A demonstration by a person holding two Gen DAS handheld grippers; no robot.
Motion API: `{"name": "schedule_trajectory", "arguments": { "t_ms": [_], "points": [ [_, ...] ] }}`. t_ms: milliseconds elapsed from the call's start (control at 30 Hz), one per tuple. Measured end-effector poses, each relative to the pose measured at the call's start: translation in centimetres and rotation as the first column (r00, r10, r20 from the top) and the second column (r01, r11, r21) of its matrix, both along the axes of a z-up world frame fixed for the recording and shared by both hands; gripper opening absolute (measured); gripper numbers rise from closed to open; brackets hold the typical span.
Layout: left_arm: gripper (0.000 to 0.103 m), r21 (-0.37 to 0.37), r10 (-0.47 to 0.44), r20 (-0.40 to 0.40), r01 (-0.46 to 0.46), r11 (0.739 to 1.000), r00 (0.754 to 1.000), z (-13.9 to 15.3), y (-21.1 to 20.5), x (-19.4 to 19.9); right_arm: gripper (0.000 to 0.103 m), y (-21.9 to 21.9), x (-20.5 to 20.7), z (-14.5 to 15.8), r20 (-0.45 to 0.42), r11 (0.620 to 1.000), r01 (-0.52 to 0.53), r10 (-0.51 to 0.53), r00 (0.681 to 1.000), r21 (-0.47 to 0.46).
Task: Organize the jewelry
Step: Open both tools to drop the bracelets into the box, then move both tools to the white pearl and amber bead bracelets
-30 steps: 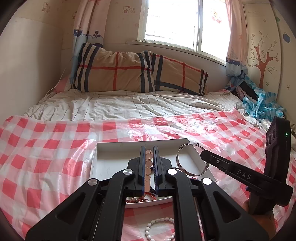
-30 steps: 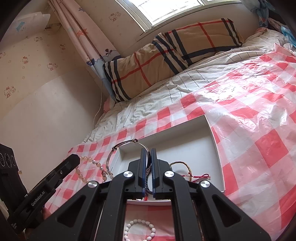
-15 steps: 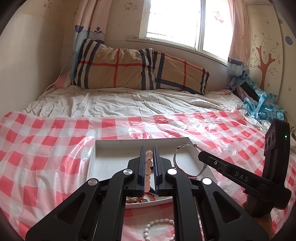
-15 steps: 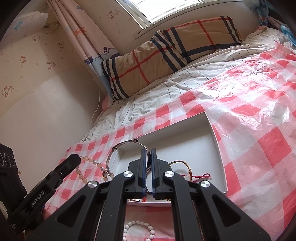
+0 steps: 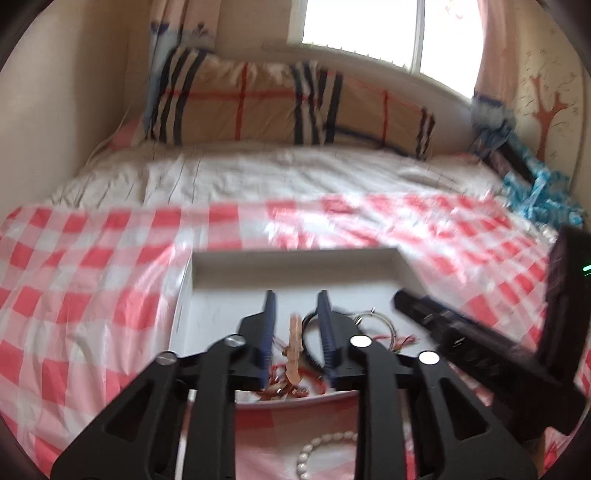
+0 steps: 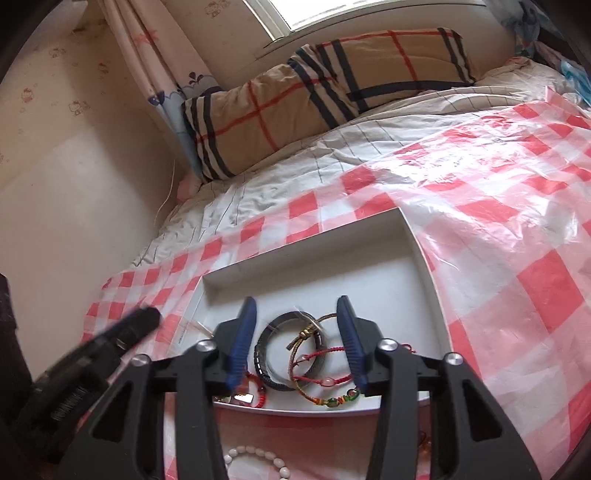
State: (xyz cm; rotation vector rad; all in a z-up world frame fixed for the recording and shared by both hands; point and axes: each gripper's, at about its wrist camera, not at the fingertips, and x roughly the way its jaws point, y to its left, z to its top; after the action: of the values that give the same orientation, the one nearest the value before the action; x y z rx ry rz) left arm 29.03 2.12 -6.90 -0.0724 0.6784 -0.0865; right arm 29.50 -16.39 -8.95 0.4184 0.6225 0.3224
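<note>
- Left tool point(image 5: 295, 314) — jaws opening over the near half of a white tray point(image 5: 295, 258). A pink bead strand point(image 5: 294, 343) stood between the blue pads without visible contact on either side; the picture was blurred, so a light touch could not be ruled out.
- Right tool point(image 6: 295, 321) — jaws opening, pads well apart, pointing down at the same tray point(image 6: 428, 258). A dark bangle point(image 6: 266, 365) lay flat on the tray floor between the pads, touched by neither.
- Tray contents, right wrist view: a brown cord bracelet point(image 6: 314, 332) overlapped the dark bangle; a red string bracelet point(image 6: 321, 376) and a multicoloured bead bracelet point(image 6: 332, 400) lay near the front rim.
- Tray contents, left wrist view: a silver bangle point(image 5: 373, 321) lay just right of the left tool, with red cords point(image 5: 280, 387) heaped at the front edge.
- A white bead bracelet point(image 6: 255, 458) lay outside the tray, on the red-and-white checked plastic sheet point(image 6: 517, 229) just before the front rim; it also showed in the left wrist view point(image 5: 325, 446).
- The sheet covered the near part of a bed point(image 6: 332, 155); a plaid pillow point(image 5: 277, 107) lay at the far end beneath a window point(image 5: 369, 29).
- Each tool appeared at the edge of the other's view: the right one at the right point(image 5: 424, 310), the left one at the left point(image 6: 140, 321).
</note>
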Motion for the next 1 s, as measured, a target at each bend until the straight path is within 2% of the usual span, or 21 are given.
{"name": "schedule_trajectory", "arguments": {
  "t_ms": [67, 200, 333, 367, 533, 1000],
  "points": [
    [0.032, 0.004, 0.014, -0.044, -0.014, 1.0, 0.999, -0.6, 0.3, 0.5, 0.045, -0.3, 0.0, 0.1, 0.001, 1.0, 0.002, -0.002, 1.0, 0.005],
    [0.05, 0.039, 0.04, -0.019, -0.04, 0.998, 0.999, -0.4, 0.4, 0.1, 0.046, -1.1, -0.1, 0.4, 0.001, 1.0, 0.018, -0.018, 1.0, 0.026],
    [0.058, 0.084, 0.045, -0.018, -0.043, 0.996, 0.999, -0.3, -0.1, -0.1, 0.054, -1.8, 0.0, 0.3, -0.02, 0.998, 0.036, -0.035, 0.999, 0.051],
    [0.06, 0.097, 0.044, -0.017, -0.042, 0.994, 0.999, -0.4, -0.3, -0.2, 0.057, -1.8, 0.0, 0.3, -0.022, 0.998, 0.041, -0.04, 0.999, 0.054],
    [0.067, 0.126, 0.041, -0.003, -0.041, 0.991, 0.999, -0.1, -0.8, -0.6, 0.059, -2.0, 0.0, 0.3, -0.025, 0.997, 0.044, -0.043, 0.999, 0.059],
    [0.075, 0.146, 0.039, 0.004, -0.039, 0.989, 0.999, 0.1, -1.2, -0.9, 0.064, -1.8, 0.0, 0.5, -0.032, 0.998, 0.04, -0.038, 0.999, 0.057]
  ]
}}
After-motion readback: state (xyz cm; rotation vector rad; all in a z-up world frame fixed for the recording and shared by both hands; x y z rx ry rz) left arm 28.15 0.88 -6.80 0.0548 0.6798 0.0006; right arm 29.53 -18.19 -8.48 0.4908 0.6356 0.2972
